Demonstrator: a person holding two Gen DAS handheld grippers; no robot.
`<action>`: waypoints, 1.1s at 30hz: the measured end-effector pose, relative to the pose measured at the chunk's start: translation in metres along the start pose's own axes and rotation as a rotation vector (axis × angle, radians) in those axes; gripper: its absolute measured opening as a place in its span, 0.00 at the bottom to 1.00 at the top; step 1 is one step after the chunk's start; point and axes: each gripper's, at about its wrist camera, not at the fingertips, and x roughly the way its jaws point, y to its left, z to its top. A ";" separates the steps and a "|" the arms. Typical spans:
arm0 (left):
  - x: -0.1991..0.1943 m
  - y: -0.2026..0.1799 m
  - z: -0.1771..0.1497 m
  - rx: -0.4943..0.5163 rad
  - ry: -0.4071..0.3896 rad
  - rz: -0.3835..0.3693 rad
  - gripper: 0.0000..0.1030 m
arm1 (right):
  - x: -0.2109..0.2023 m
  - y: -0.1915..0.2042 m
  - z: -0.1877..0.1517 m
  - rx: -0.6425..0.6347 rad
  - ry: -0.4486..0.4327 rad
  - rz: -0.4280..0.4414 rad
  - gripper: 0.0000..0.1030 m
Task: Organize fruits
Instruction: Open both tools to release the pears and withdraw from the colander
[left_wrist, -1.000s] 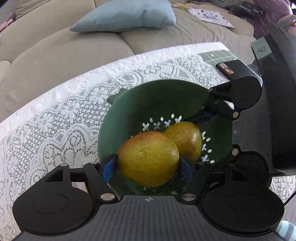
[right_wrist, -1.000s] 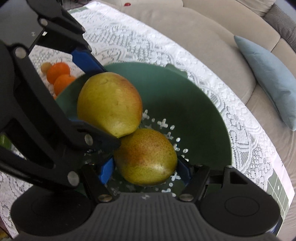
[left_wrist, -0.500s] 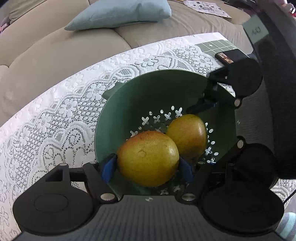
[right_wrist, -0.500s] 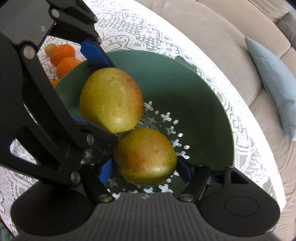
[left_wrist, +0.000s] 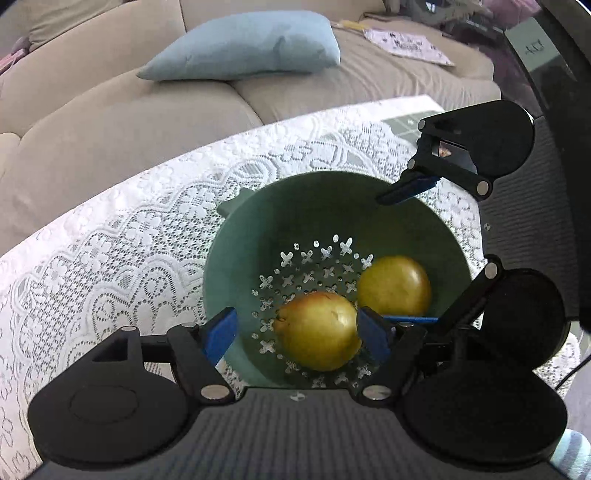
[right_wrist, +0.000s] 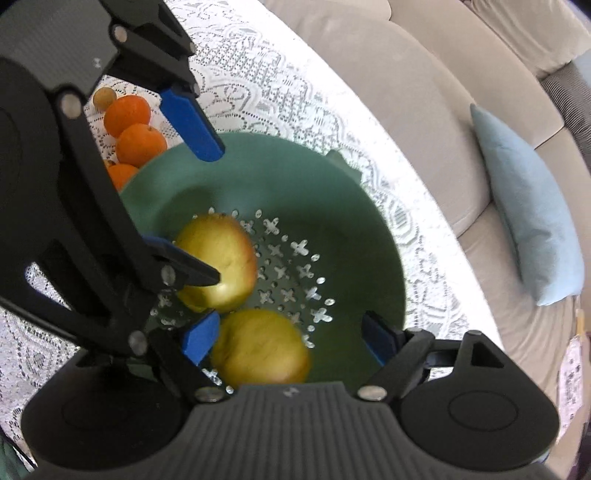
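Observation:
Two yellow-green pears lie loose in a green colander (left_wrist: 369, 206) on the lace-covered table. In the left wrist view one pear (left_wrist: 319, 330) lies below my open left gripper (left_wrist: 297, 332), the other pear (left_wrist: 393, 290) beside it. In the right wrist view my open right gripper (right_wrist: 291, 338) hangs over the near pear (right_wrist: 260, 349); the far pear (right_wrist: 218, 264) sits under the left gripper's fingers (right_wrist: 192, 125). The colander (right_wrist: 332, 206) fills that view. Neither gripper holds anything.
Several oranges (right_wrist: 138, 144) lie on the lace cloth (left_wrist: 110, 240) just left of the colander. A beige sofa (left_wrist: 110, 122) with a light blue cushion (left_wrist: 243, 48) runs along the table's far side. A dark device stands at the right edge (left_wrist: 554, 92).
Both grippers have opened and let go of their pears, which now lie in the colander's bottom. Both grippers have lifted back a little.

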 end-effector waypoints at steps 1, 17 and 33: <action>-0.004 0.000 -0.002 -0.006 -0.006 -0.001 0.83 | -0.004 0.002 0.001 -0.004 -0.001 -0.008 0.79; -0.089 0.038 -0.078 -0.210 -0.198 0.031 0.83 | -0.070 0.054 0.001 0.405 -0.293 0.028 0.81; -0.106 0.097 -0.187 -0.441 -0.385 0.014 0.80 | -0.065 0.162 -0.008 0.773 -0.542 0.081 0.79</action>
